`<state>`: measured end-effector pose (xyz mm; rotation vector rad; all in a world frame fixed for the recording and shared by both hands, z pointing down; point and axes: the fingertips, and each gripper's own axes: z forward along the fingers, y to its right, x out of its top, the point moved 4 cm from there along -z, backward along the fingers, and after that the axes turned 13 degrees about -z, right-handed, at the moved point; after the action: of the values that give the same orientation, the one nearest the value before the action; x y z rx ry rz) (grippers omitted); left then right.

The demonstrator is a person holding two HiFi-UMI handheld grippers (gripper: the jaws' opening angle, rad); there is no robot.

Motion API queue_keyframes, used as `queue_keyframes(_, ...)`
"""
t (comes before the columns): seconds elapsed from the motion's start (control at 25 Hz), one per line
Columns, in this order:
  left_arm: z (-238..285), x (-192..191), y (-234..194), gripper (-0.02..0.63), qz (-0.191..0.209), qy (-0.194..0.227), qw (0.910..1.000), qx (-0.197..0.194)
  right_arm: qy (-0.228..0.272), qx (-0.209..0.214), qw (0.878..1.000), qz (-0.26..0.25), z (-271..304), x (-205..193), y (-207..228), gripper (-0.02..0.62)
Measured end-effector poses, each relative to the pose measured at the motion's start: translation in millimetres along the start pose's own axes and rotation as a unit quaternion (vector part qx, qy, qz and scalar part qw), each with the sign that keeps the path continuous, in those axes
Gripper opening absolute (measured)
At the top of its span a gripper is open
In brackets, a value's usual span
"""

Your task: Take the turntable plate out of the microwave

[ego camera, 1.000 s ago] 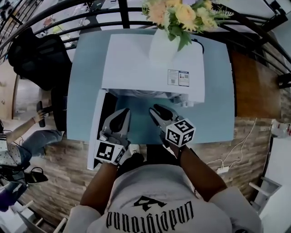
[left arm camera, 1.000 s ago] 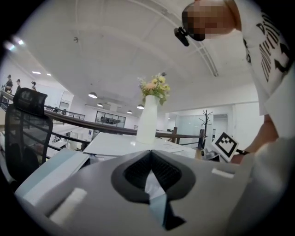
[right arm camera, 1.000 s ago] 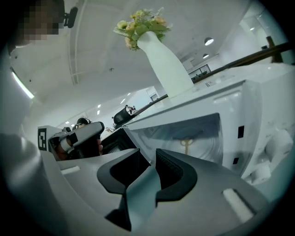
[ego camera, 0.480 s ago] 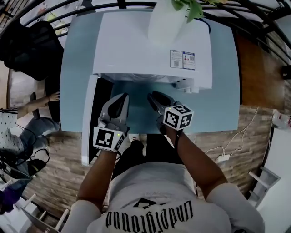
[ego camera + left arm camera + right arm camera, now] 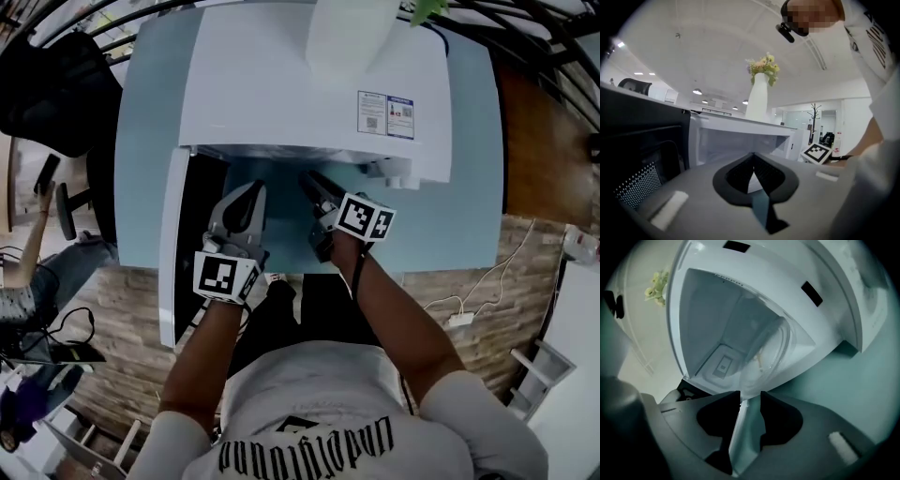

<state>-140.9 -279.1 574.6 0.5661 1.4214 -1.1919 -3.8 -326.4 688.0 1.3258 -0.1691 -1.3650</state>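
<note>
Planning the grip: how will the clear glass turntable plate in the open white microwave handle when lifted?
The clear round glass turntable plate looks rigid, so it likely won't flex. Its glossy surface is probably slippery between jaws. Being glass, it may chip if knocked against the cavity edge of the white microwave.

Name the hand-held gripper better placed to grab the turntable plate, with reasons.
Right: the right hand-held gripper has just been opening, nothing between its jaws, and faces the turntable plate inside the open microwave. The left hand-held gripper is shut.
</note>
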Motion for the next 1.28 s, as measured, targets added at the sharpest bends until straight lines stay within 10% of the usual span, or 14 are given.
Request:
queue_keyframes(0.64, 0, -20, -19, 0.051, -0.032, -0.010, 0.9991, 0.027, 0.085, 0.004, 0.977, 0.197, 36, -2, 26, 0.126)
queue_keyframes(1.28, -5, -39, -22, 0.051, -0.086, -0.027, 0.9954, 0.034, 0.116, -0.010, 0.970, 0.212, 30, -5, 23, 0.040)
